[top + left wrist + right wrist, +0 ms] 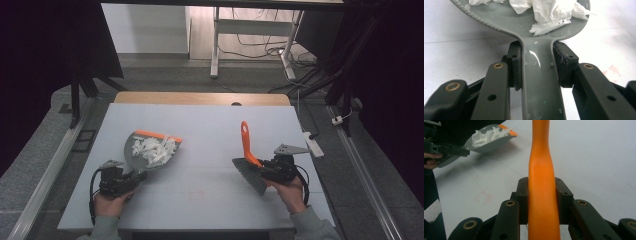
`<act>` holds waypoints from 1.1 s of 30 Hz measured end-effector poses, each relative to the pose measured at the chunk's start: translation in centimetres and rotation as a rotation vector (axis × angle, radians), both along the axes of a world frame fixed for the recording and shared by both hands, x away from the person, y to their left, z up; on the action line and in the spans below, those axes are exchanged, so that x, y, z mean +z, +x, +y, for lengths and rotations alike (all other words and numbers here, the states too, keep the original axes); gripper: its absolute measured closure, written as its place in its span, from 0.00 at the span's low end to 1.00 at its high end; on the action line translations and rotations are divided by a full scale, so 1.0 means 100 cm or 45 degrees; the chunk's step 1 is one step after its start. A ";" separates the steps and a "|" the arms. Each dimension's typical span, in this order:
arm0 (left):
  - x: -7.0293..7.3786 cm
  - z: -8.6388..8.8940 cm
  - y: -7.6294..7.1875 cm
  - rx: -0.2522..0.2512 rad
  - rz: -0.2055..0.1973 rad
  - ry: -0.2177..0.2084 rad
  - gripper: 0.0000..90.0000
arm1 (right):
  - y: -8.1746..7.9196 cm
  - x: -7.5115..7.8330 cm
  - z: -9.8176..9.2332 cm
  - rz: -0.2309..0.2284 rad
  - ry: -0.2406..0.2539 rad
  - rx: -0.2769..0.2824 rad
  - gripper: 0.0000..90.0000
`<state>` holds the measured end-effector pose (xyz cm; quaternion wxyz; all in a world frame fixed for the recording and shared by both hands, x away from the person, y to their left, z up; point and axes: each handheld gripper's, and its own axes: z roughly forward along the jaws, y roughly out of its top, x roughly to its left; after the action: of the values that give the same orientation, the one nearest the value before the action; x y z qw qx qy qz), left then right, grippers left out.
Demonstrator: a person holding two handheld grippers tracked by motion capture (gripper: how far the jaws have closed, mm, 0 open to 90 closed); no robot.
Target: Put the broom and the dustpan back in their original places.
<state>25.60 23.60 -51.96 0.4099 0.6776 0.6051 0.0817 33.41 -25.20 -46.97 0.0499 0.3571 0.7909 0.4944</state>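
Note:
A grey dustpan (150, 150) with an orange lip holds a heap of white paper scraps (152, 148) at the left of the white table. My left gripper (131, 179) is shut on the dustpan's grey handle (540, 82), its pads pressing both sides. The paper scraps (549, 12) lie in the pan just beyond the jaws. At the right, my right gripper (264, 169) is shut on the orange handle (542, 195) of a hand brush (248, 160). Its grey bristles (252, 176) point toward the near edge, and the handle tip points away. The dustpan (489, 138) also appears in the right gripper view.
The white tabletop (210, 125) lies on a wooden table whose far edge (200, 97) shows. A faint reddish stain (192, 192) marks the middle near the front. A white power strip (312, 142) lies off the right edge. Table legs and cables stand beyond.

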 end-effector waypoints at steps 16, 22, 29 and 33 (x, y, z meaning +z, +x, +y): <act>-0.007 0.002 0.008 0.136 0.038 0.008 0.68 | -0.003 -0.010 0.002 0.062 -0.024 0.014 0.78; -0.010 -0.001 0.011 0.167 0.047 0.026 0.68 | -0.002 -0.012 0.002 0.080 -0.029 0.005 0.78; -0.015 -0.010 0.016 0.165 0.084 0.042 0.68 | 0.001 -0.016 0.000 0.101 -0.033 -0.004 0.78; -0.017 -0.014 0.017 0.165 0.098 0.065 0.68 | 0.004 -0.018 -0.002 0.102 -0.053 -0.022 0.78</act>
<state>27.35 22.20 -53.66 0.3627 0.6499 0.6607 0.0975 33.77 -25.39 -48.74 0.0300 0.3824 0.7993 0.4626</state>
